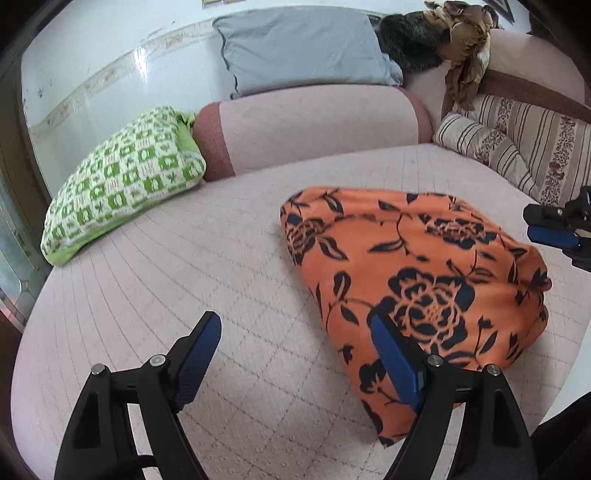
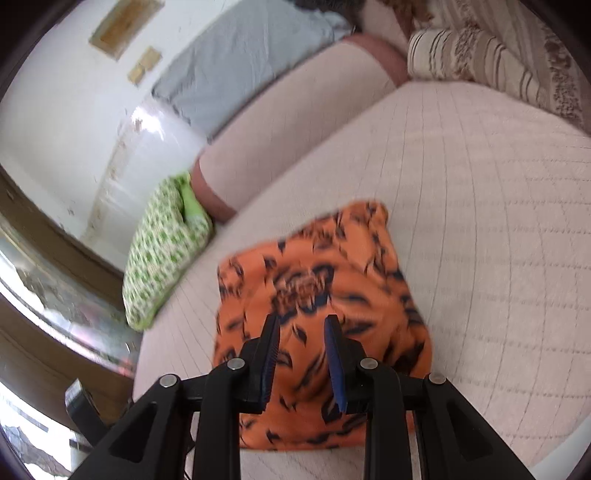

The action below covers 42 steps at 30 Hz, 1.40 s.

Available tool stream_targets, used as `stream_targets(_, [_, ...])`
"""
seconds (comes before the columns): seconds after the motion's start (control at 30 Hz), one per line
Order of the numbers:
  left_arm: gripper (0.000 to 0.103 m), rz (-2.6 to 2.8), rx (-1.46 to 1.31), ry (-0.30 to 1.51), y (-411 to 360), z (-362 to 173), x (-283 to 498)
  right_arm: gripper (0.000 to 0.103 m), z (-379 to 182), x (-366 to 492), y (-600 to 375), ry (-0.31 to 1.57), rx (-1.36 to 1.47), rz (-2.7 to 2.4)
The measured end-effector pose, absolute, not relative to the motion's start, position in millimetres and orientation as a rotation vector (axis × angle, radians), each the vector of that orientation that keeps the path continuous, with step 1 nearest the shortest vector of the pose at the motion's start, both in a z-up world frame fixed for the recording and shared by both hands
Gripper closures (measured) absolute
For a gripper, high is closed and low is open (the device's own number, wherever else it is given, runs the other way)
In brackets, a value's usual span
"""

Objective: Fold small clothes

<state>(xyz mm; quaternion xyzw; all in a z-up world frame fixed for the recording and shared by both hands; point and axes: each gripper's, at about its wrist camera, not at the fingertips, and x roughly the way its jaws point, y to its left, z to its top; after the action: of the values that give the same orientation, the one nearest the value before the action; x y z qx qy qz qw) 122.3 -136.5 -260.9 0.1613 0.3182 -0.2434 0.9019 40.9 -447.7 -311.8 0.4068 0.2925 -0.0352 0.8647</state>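
Observation:
An orange cloth with dark blue flowers (image 1: 424, 266) lies folded into a thick bundle on the pale quilted bed cover (image 1: 166, 280). In the left wrist view my left gripper (image 1: 295, 319) hovers by the cloth's near left edge, jaws wide apart with nothing between them; its right finger (image 1: 395, 362) overlaps the cloth's edge. My right gripper (image 1: 535, 221) shows at the right border, beyond the cloth. In the blurred right wrist view the right gripper (image 2: 302, 319) hangs above the cloth (image 2: 317, 273), its pads a narrow gap apart and empty.
A green-and-white patterned pillow (image 1: 122, 181) lies at the left of the bed. Behind stand a pink bolster (image 1: 314, 125), a grey pillow (image 1: 303, 51), striped cushions (image 1: 517, 147) and a heap of dark and brown clothes (image 1: 443, 33). The bed's edge curves along the right.

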Motion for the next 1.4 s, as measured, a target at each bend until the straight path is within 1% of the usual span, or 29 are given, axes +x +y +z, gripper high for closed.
stream_targets(0.07, [0.019, -0.517, 0.319, 0.658, -139, -259, 124, 0.061, -308, 39, -455, 0.591, 0.872, -0.095])
stream_targets(0.1, [0.019, -0.521, 0.317, 0.661, -140, -258, 125, 0.039, -309, 38, -459, 0.586, 0.883, -0.109])
stream_targets(0.13, [0.019, -0.526, 0.316, 0.663, -141, -257, 125, 0.033, -310, 37, -462, 0.577, 0.896, -0.119])
stream_targets(0.2, [0.019, -0.532, 0.314, 0.657, -143, -255, 125, 0.033, -309, 36, -468, 0.56, 0.901, -0.135])
stream_targets(0.47, [0.019, -0.561, 0.285, 0.663, -150, -248, 126, 0.033, -314, 43, -476, 0.604, 0.874, -0.148])
stream_targets(1.4, [0.019, -0.559, 0.267, 0.697, -155, -251, 135, 0.033, -320, 44, -482, 0.633, 0.877, -0.178])
